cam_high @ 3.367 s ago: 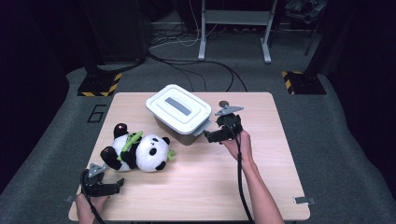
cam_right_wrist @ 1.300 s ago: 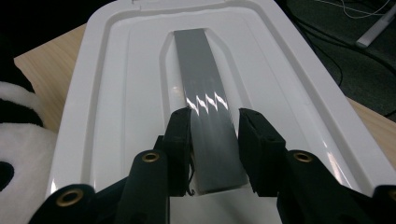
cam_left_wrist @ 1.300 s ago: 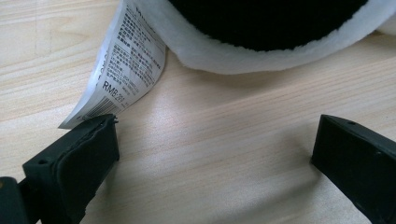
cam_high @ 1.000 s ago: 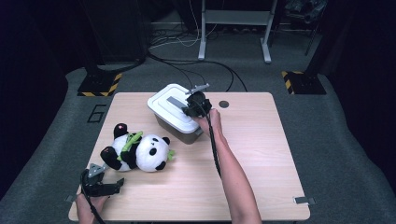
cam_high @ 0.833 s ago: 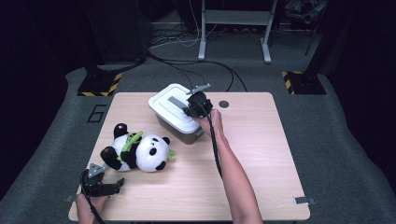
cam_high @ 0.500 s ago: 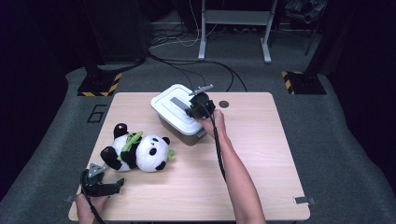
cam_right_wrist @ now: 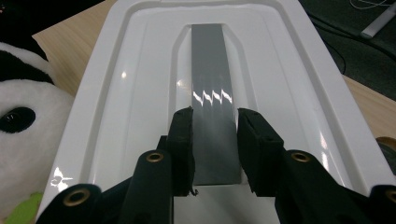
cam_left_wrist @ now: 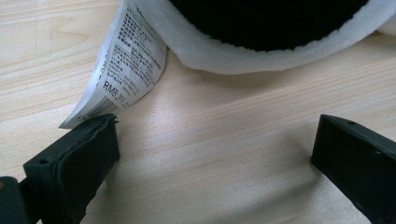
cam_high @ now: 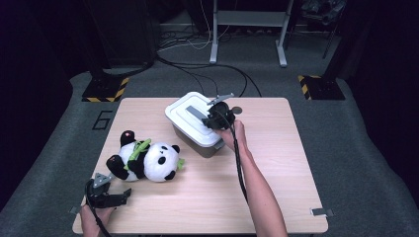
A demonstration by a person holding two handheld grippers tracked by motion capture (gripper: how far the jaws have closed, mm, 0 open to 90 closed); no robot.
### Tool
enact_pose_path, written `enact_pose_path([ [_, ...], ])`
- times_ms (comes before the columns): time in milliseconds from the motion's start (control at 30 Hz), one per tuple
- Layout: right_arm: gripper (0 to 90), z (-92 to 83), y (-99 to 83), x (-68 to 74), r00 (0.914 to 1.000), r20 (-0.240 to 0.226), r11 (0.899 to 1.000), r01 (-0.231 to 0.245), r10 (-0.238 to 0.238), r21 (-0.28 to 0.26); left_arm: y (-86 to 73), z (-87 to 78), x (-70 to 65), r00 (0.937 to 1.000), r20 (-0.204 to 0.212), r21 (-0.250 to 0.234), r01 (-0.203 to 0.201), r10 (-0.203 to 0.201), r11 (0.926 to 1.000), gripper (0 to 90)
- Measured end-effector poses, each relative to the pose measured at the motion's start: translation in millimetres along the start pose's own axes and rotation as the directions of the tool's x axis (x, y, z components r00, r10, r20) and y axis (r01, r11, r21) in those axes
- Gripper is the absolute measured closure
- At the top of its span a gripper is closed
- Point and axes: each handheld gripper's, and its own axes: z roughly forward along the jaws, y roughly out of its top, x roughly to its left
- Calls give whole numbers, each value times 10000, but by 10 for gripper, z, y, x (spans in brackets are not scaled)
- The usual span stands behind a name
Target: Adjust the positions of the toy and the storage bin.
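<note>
A white lid (cam_high: 185, 121) with a grey strip handle (cam_right_wrist: 210, 70) covers a grey box (cam_high: 200, 145) at the table's far middle. My right gripper (cam_high: 210, 120) reaches over the lid from the right, and its jaws (cam_right_wrist: 215, 119) are shut on the near end of the handle. A plush panda (cam_high: 148, 160) lies on its side at the left, and part of it appears beside the lid (cam_right_wrist: 28, 121). My left gripper (cam_high: 123, 195) rests on the table by the near left corner. It stands open (cam_left_wrist: 215, 144), just short of the panda's fur (cam_left_wrist: 261, 51) and its paper tag (cam_left_wrist: 126, 74).
A small dark round thing (cam_high: 236, 109) lies on the wooden table (cam_high: 276, 163) behind the right hand. A metal bracket (cam_high: 321, 212) sits at the near right corner. Cables and a stand's legs (cam_high: 247, 44) cross the floor beyond the far edge.
My right gripper came from the right of the box onto the lid and closed on the handle. In the last second it shifted slightly to the right. The left gripper and panda stayed put.
</note>
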Motion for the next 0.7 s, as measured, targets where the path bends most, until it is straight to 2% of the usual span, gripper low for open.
enact_pose_path([
  [400, 671, -188, -175, 10, 9990, 101, 9990, -426, 427, -93, 0, 0, 0, 10000, 0, 0, 2, -2, 10000, 2],
  [500, 671, -203, -196, 2, 9994, 112, 9993, -325, 327, -199, 0, 0, 0, 10000, 0, -1, 2, -2, 10000, 2],
  [567, 671, -241, -218, 14, 9988, 165, 9989, -461, 463, -118, 0, 0, 0, 10000, -1, -1, 0, 0, 10000, 2],
  [667, 671, -275, -242, 21, 9989, 279, 9992, -387, 389, -79, 0, 0, 0, 10000, 0, -3, 3, -3, 10000, 2],
  [700, 671, -291, -252, 30, 9981, 294, 9985, -542, 543, -35, 0, 0, 0, 10000, 0, -1, -1, 1, 10000, 2],
])
